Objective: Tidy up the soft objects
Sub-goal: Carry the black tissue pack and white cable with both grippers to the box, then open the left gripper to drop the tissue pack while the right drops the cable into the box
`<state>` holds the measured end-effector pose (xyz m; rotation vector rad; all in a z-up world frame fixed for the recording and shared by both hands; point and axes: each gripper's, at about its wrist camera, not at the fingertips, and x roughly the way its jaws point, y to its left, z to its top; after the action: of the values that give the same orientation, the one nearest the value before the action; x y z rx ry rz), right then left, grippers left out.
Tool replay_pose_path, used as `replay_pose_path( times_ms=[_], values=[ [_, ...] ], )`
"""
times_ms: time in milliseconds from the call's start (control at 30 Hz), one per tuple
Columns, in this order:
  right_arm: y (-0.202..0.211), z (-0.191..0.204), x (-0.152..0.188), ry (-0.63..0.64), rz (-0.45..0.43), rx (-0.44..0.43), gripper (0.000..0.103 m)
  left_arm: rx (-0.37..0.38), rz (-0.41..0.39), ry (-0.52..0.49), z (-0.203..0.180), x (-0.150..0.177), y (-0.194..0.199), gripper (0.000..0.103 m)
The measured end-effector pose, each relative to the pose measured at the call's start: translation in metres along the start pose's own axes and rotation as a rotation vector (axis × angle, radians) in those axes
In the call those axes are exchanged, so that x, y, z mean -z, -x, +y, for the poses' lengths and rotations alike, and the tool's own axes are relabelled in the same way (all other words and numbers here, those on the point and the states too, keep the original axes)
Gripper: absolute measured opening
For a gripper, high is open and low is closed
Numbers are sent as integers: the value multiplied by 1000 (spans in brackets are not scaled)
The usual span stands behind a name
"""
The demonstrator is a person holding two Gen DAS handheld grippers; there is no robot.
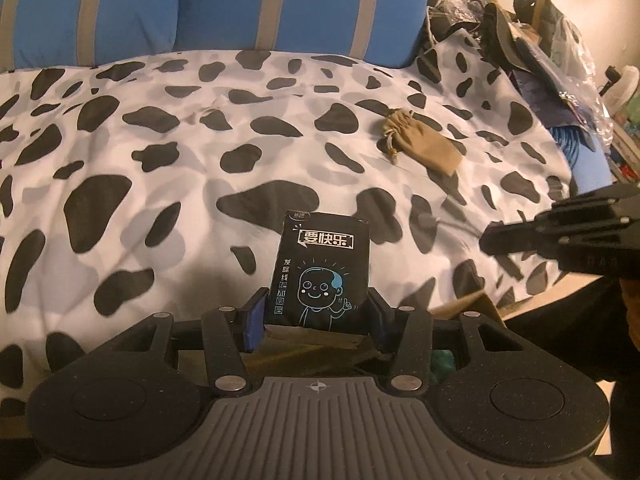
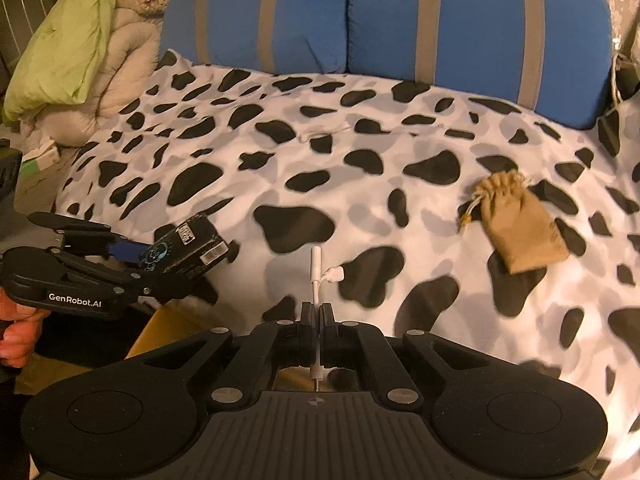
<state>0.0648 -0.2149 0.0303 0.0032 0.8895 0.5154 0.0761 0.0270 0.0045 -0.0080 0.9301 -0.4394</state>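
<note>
The left gripper clamps a black pack between its jaws, above the bed. The right gripper pinches a white cable; so thin a hold could slip. A pouch lies ahead, right of those jaws.

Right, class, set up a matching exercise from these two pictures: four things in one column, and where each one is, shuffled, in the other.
Things:
1. black tissue pack
2. white adapter cable
3. tan drawstring pouch
4. blue striped pillows

Places:
A. lying loose on the spotted cover
B. at the head of the bed
C. clamped in the left gripper
D. pinched in the right gripper

Pairs: 1-C, 2-D, 3-A, 4-B
</note>
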Motion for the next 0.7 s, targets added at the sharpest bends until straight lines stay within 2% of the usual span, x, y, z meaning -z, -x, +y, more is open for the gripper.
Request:
replay_pose_path(
  times_ms=[167, 533, 700],
  values=[
    [1, 12, 13, 7, 36, -13, 4, -6, 22, 33, -3, 12, 5, 48],
    [-2, 42, 38, 50, 125, -20, 4, -9, 138, 37, -16, 42, 1, 48],
    [-5, 48, 47, 49, 184, -34, 4, -18, 244, 42, -16, 50, -12, 49]
  ],
)
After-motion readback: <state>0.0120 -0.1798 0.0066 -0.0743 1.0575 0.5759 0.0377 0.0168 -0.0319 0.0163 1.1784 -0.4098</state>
